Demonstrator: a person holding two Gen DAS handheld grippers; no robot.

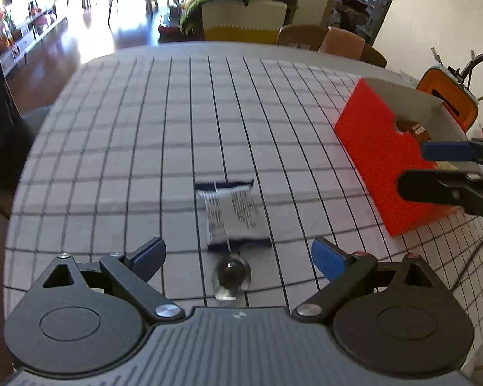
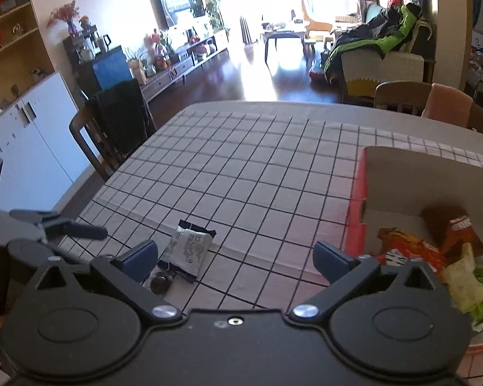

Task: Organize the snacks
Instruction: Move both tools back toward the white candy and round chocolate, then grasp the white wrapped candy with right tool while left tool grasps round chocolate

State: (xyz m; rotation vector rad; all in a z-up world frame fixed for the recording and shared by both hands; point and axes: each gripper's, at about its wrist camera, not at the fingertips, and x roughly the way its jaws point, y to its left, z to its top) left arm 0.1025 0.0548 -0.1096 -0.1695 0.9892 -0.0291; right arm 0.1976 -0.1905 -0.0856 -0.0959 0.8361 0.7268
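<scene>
Overall: checked tablecloth (image 1: 145,148) covers table; sunlit living room behind.

Colours and patterns on the gridded table.
The tablecloth (image 1: 177,135) is pale grey with a black square grid. The snack packet (image 1: 233,215) is white with dark print and dark navy ends. The box (image 1: 380,157) is bright red outside, plain grey-white inside, holding orange (image 2: 405,247), brown (image 2: 457,225) and pale green (image 2: 470,286) wrappers. Both grippers are black with blue finger pads (image 1: 330,257).
</scene>
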